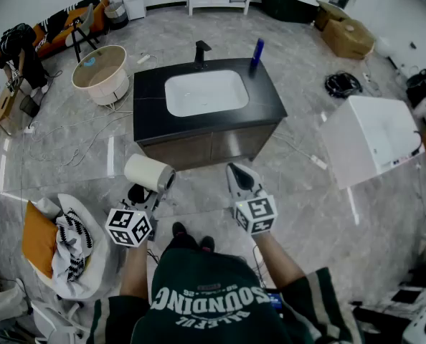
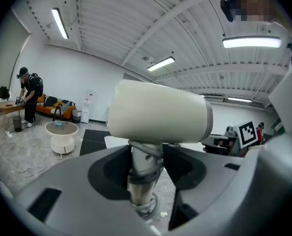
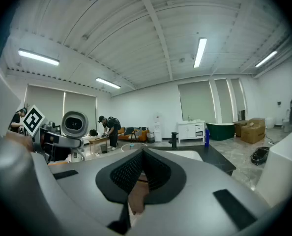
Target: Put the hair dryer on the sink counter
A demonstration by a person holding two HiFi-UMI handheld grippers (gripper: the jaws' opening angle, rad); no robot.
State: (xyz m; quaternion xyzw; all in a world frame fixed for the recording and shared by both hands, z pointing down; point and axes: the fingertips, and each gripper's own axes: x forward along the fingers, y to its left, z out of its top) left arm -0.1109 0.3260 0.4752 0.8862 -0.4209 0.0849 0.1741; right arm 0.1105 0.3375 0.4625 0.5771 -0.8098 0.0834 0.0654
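The hair dryer (image 1: 148, 172), white with a grey handle, is held in my left gripper (image 1: 150, 192) just in front of the sink counter (image 1: 267, 102). Seen from the left gripper view, its barrel (image 2: 158, 114) lies crosswise above the jaws, and the left gripper (image 2: 146, 156) is shut on the handle. The counter is black with a white basin (image 1: 206, 92). My right gripper (image 1: 236, 169) hovers beside the dryer with its jaws together and nothing in them. From the right gripper view, the right gripper (image 3: 142, 154) points at the counter, and the dryer's end (image 3: 74, 124) shows at the left.
A black faucet (image 1: 201, 51) and a blue bottle (image 1: 257, 51) stand at the counter's back edge. A round white stool (image 1: 102, 74) is to the left, a white box (image 1: 374, 138) to the right, and a bag of cloths (image 1: 62, 246) at the lower left. Cables lie on the floor.
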